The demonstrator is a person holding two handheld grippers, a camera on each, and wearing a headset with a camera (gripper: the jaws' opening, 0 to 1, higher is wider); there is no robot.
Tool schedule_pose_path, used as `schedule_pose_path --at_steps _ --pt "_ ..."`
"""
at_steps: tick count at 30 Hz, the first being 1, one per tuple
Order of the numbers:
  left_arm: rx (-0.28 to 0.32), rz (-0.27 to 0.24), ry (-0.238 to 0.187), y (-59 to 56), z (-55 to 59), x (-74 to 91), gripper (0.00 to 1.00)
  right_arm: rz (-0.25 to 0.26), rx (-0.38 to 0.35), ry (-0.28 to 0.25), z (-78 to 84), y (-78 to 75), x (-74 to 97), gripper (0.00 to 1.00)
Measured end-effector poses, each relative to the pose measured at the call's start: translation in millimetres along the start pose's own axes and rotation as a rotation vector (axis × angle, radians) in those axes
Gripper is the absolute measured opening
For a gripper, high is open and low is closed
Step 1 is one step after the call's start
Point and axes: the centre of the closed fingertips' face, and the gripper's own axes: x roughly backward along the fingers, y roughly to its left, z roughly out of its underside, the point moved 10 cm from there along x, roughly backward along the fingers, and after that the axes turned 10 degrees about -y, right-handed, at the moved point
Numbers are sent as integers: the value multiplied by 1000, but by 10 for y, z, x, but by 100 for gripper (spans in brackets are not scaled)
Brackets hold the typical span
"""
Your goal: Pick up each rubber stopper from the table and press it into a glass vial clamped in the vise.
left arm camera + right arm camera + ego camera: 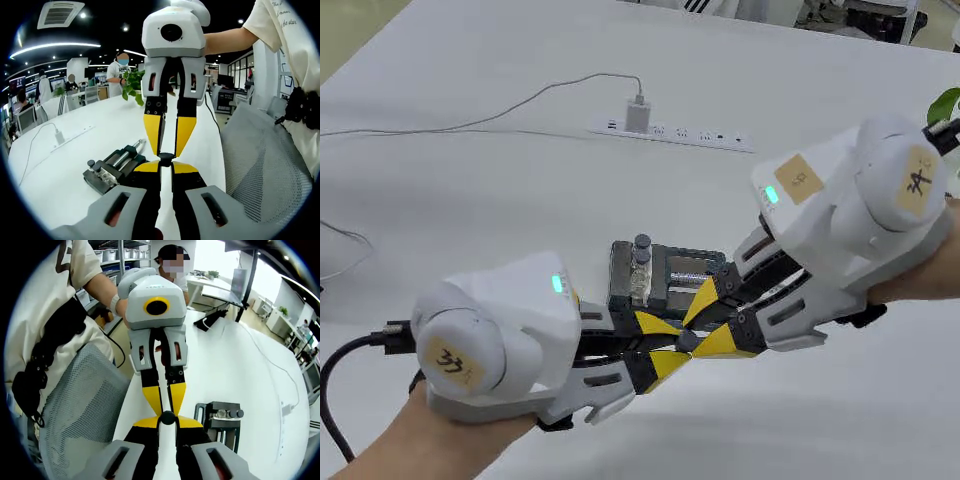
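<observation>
My left gripper (672, 348) and right gripper (698, 330) meet tip to tip just in front of the vise (665, 280). A small dark rubber stopper (167, 417) sits between the two sets of yellow fingertips, and both pairs of jaws look shut on it. In the left gripper view the stopper (166, 161) lies at the tips of my left gripper (166, 167), with the right gripper (166, 154) reaching down onto it. The vise clamps glass vials (641, 268) that have grey stoppers on top, and it appears again as the vise (112, 170) and the vise (220, 422).
A white power strip (670, 132) with a plugged charger (637, 114) and cable lies at the back of the white table. A black cable (335, 385) trails from the left gripper. A grey mesh chair (85, 405) stands by the table edge. Green leaves (944, 104) are at far right.
</observation>
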Motion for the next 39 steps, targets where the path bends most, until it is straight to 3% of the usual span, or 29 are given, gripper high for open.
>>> schedule_pose_path --at_steps 4,14,21,24,31,39 --pt "-32 4 16 -2 -4 -6 3 1 -13 5 4 -7 -14 7" --pt "-19 18 28 -17 26 -18 4 -12 -62 20 25 3 -38 6" --pt "0 1 26 -5 56 8 6 -10 -75 24 47 -21 -66 6" --pt "8 -27 31 14 84 38 15 -11 -77 34 89 -47 -74 6" --pt "37 -165 70 133 190 157 55 -8 -87 51 156 -98 -80 6" --pt "62 -260 101 214 266 293 84 -15 -88 68 193 -158 -97 6"
